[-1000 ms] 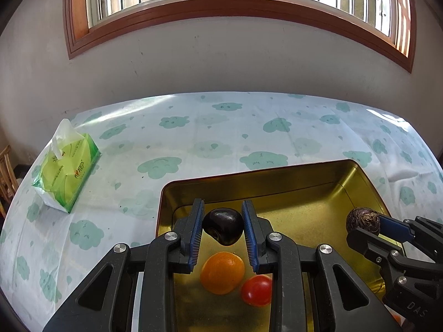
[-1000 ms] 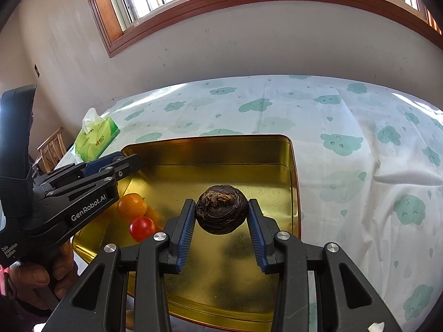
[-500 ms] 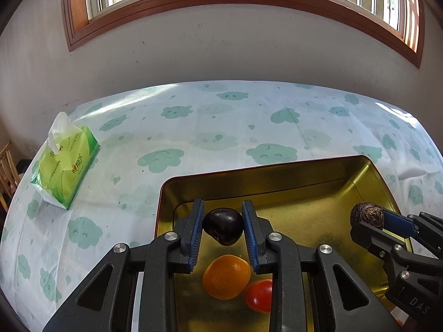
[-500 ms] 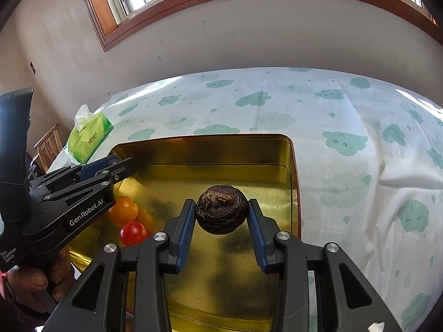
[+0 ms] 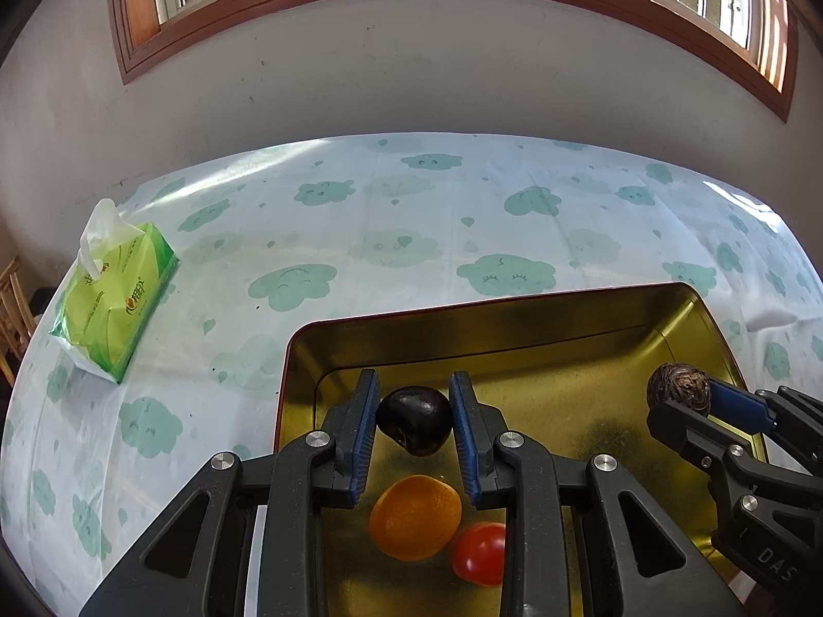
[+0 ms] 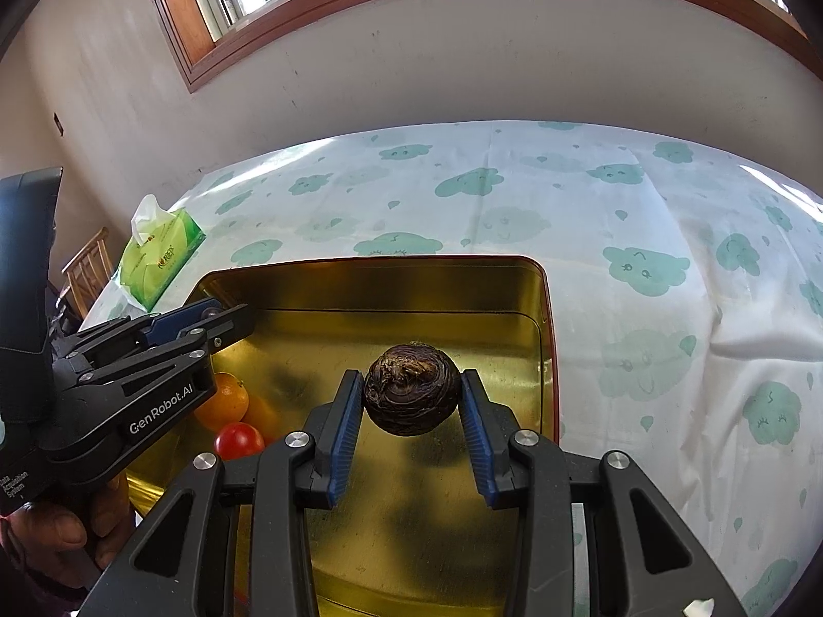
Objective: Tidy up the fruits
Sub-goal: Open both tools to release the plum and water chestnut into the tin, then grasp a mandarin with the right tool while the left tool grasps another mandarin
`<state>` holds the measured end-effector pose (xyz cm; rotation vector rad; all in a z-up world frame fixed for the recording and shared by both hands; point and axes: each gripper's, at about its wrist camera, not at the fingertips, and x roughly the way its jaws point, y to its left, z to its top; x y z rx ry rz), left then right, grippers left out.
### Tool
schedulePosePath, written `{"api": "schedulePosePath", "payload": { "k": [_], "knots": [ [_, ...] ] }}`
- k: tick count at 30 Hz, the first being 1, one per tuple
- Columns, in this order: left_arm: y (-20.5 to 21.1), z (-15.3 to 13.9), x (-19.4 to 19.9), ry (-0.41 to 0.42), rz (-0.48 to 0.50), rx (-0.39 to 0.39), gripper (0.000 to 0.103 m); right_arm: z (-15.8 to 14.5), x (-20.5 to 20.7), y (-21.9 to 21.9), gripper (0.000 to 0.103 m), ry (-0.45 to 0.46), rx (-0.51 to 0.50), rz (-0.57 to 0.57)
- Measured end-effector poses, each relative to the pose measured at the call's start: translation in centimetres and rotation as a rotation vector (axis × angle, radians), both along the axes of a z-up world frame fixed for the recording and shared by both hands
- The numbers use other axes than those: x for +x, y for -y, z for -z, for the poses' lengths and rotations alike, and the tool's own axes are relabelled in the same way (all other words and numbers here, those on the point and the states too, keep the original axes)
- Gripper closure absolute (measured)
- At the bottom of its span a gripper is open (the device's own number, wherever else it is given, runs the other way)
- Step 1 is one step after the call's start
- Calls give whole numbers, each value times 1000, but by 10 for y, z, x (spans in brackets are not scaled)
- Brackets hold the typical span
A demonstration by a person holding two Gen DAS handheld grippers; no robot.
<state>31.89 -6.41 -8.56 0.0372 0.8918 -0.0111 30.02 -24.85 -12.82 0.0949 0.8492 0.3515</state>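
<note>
The jaws of the left gripper [image 5: 414,427] were squeezed on a shiny dark fruit [image 5: 414,419], and the jaws of the right gripper [image 6: 409,401] were squeezed on a rough brown ball-shaped fruit [image 6: 411,389]. Both fruits hung in the air above the gold tray [image 6: 360,277], which sat on the table [image 5: 411,236] with its cloud cloth.

Inside the tray, an orange [image 5: 415,516] and a small red tomato [image 5: 481,552] lay touching each other. In the left wrist view they were at about 6 o'clock from the dark fruit, just below it. The brown fruit was over at 3 o'clock, near the tray's right wall. A green tissue pack [image 5: 115,303] lay on the table at about 10 o'clock, well apart from the tray.

It looked like the putting-down step. Next, each gripper would need to go lower, close to the tray floor, and then let go gently. The fruits were round, so they might roll. A bare spot away from the orange and tomato would be best.
</note>
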Motion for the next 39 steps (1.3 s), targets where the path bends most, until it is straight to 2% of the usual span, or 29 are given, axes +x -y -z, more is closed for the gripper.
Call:
{"api": "schedulePosePath", "payload": {
  "k": [24,30,35,39],
  "knots": [
    [-5,14,7,-48,-37,9,74,3,11,-4,67,-9,5,-7],
    [-5,14,7,-38,-36,15,73,2,10,-1,65,3,30,-9],
    [-8,9,4,-17,-41,-10,52,-5,6,6,63,32,67,-2],
    [-8,-4,-7,41,-16,-31,50,-13,-5,13,62,65,105,-10]
  ]
}}
